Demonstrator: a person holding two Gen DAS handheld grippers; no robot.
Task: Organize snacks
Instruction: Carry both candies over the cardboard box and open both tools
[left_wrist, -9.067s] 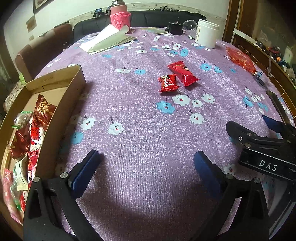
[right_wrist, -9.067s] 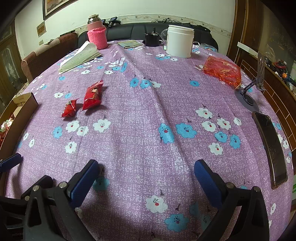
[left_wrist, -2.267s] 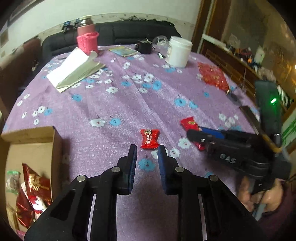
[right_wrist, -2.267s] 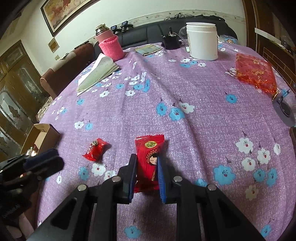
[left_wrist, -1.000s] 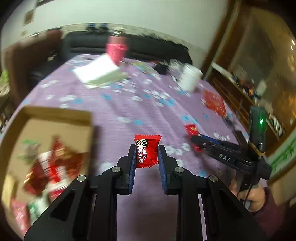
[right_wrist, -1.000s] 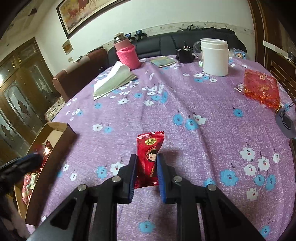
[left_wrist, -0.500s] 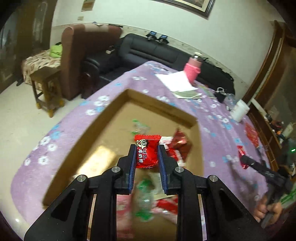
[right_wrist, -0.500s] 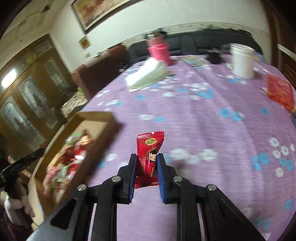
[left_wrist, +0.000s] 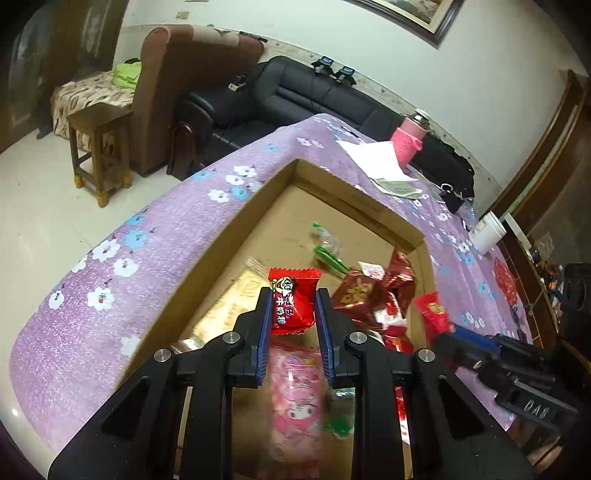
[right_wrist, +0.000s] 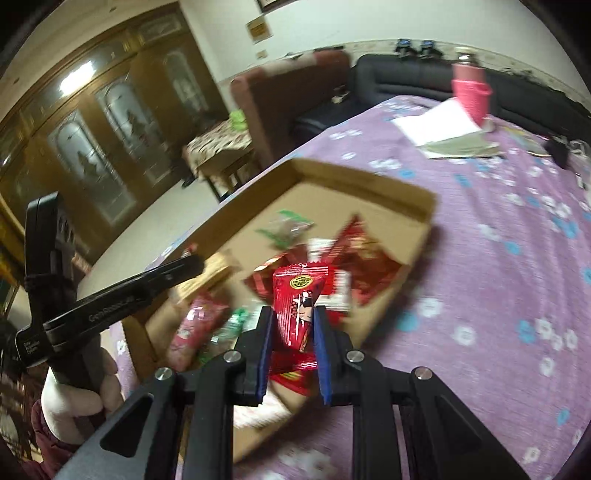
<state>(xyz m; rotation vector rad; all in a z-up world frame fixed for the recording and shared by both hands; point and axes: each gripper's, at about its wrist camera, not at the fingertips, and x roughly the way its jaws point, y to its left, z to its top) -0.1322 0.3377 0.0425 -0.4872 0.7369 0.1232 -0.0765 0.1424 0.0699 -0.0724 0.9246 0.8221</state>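
My left gripper (left_wrist: 291, 306) is shut on a small red candy packet (left_wrist: 293, 299), held above the open cardboard box (left_wrist: 236, 218). Several snack packets lie in the box, among them a pink one (left_wrist: 295, 402) and dark red ones (left_wrist: 373, 291). My right gripper (right_wrist: 292, 321) is shut on a longer red snack packet (right_wrist: 299, 306) and hangs over the box's near right side (right_wrist: 417, 206). In the left wrist view the right gripper (left_wrist: 448, 338) comes in from the right, holding its red packet (left_wrist: 434, 312). The left gripper (right_wrist: 192, 263) shows at the left of the right wrist view.
The box lies on a purple flowered tablecloth (left_wrist: 110, 295) near the table's edge. Papers (right_wrist: 439, 129), a pink-sleeved flask (right_wrist: 471, 92) and a white jar (left_wrist: 487, 232) stand farther back. A brown armchair (left_wrist: 177, 96), a wooden stool (left_wrist: 99, 147) and a black sofa (left_wrist: 314, 99) stand beyond.
Both grippers have carried their red packets leftward across the table to over the box. The left one settled lower above the snacks; the right one arrived at the box's side.
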